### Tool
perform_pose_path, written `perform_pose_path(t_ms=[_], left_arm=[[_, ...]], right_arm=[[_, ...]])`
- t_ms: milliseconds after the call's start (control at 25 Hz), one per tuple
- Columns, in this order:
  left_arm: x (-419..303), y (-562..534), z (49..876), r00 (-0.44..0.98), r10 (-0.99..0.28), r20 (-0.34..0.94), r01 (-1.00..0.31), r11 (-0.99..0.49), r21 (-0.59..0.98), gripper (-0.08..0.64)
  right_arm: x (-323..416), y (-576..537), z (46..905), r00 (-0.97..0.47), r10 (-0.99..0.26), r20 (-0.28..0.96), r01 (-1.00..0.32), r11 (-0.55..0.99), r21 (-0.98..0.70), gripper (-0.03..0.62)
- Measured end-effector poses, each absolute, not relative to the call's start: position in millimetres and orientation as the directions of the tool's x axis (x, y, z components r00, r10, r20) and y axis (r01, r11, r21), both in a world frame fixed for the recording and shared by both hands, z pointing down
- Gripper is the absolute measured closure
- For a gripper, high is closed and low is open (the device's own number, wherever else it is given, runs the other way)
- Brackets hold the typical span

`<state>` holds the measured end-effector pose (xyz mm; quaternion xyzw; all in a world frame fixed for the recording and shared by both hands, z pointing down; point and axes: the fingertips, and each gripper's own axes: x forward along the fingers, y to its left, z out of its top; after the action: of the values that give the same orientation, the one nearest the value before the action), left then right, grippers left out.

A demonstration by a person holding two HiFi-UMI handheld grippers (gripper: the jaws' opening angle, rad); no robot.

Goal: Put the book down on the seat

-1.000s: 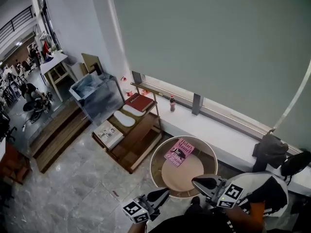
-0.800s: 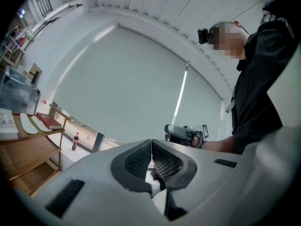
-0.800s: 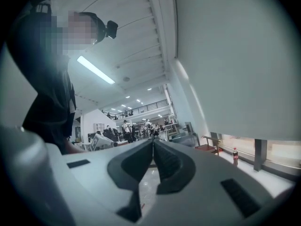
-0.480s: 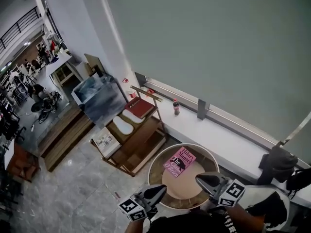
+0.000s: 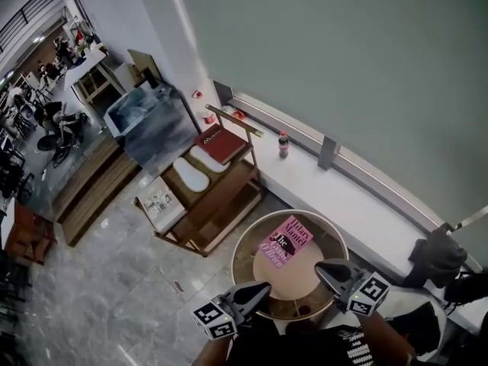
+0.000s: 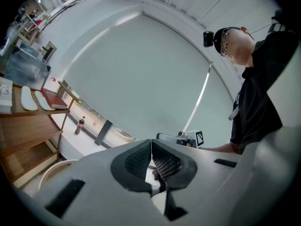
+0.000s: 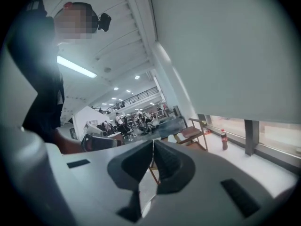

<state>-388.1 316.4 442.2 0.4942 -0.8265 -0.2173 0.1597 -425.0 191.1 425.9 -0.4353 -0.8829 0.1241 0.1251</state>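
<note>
Only head view, book (image 5: 284, 242) on seat (image 5: 292, 279)

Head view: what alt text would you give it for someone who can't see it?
From above, a pink book lies on a round seat, with the left gripper and right gripper shut and empty at its near edge, clear of the book. Behind stand a wooden rack holding a red book and a white ledge with a small bottle.

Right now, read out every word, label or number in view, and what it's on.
"Hilary Mantel": on the pink book lying on the round seat.
"The Giant, O'Brien": same cover, lower lines, somewhat blurred.
Label on the bottle: too small to read.
Print on the red book: too small to read.
</note>
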Motion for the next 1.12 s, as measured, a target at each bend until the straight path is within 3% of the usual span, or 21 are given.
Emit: perform_pose_path(t_ms=[440,680,1120], left_arm=[[-442.8,361.8,486.8,-0.399,-0.915,0.059,-0.719,0.352,0.600,0.535],[-459.6,359.1,511.1,-0.366,-0.931,0.007,-0.683,0.274,0.677,0.534],[-492.8,353.6,627.9,-0.558,-0.825,0.091,-0.476,0.408,0.779,0.533]], right_arm=[[-486.4,214.2,439.7,-0.656,0.708,0.262,0.669,0.706,-0.231,0.563],[-515.0,227.5,452.4,-0.663,0.706,0.250,0.679,0.707,-0.195,0.563],[-576.3,171.5,570.6,-0.595,0.720,0.357,0.707,0.680,-0.192,0.561]])
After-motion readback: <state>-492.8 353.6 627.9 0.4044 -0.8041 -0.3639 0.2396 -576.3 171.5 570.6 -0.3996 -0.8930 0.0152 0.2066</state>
